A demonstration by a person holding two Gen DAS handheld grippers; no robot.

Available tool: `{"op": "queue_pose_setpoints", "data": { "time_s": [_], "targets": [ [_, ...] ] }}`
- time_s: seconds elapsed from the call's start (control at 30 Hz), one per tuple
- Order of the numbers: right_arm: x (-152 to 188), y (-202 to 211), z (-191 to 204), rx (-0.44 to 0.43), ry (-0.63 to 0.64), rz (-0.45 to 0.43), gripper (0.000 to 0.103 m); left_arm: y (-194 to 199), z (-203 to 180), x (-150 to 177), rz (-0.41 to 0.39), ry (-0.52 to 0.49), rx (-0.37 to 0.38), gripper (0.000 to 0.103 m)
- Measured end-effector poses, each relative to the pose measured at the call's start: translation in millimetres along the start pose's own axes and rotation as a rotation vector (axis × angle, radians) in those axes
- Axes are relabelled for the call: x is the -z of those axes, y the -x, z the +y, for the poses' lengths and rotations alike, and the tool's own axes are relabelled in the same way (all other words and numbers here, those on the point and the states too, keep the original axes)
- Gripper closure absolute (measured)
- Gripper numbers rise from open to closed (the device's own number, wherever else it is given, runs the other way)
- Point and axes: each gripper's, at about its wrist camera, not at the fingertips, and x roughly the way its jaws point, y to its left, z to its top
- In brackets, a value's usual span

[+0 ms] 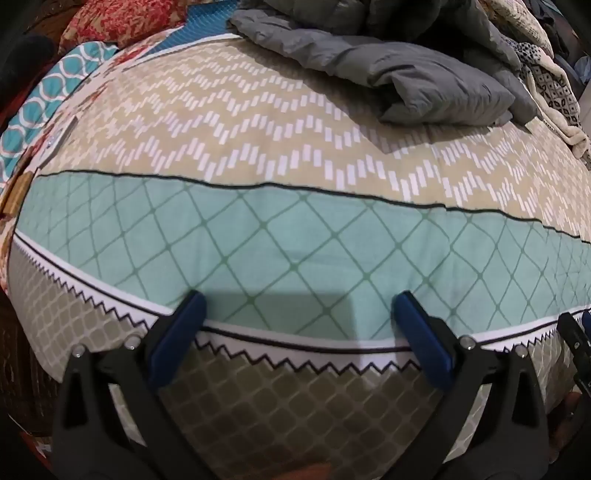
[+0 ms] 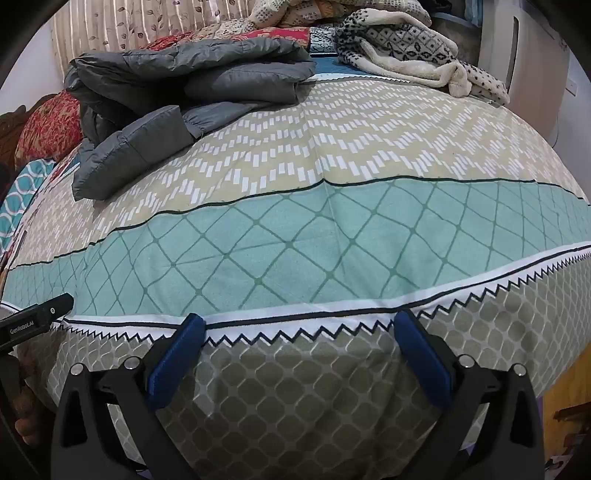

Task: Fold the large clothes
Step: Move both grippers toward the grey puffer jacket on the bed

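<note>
Puffy grey jacket [image 2: 177,110], loosely folded, lies on the patterned bed cover [image 2: 332,229]. Left hand-held gripper [image 1: 299,306] and right hand-held gripper [image 2: 299,325] gape over the cover's near edge, holding nothing.

"GenRobot.AI", white print, on black left tool [image 2: 35,319] body; nothing else legible, seemingly.

Probably a home bedroom: a bed under a patterned bedspread [image 2: 332,147], heaped blankets [image 2: 399,48], a leaf-print curtain [image 2: 122,26].

A bed [image 2: 369,229] under a patterned beige-and-teal bedsheet [image 1: 280,155] carries a folded grey puffer jacket [image 2: 184,85] and a cream patterned fleece blanket [image 2: 406,48] at its far side.
</note>
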Motion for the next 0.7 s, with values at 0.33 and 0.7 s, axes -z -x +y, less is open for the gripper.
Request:
{"op": "queue_pose_setpoints", "data": {
  "time_s": [0.33, 0.7],
  "targets": [
    [-0.2, 0.3, 0.1, 0.002, 0.001, 0.0, 0.051, 7.7, -3.3, -0.3, -0.002, -0.008, -0.002, 0.004],
    [-80.7, 39.1, 93.8, 0.042, 0.422, -0.328, 0.051, 34.5, 27.1, 2.6, -0.147, -0.074, -0.002, 0.005]
  ]
}}
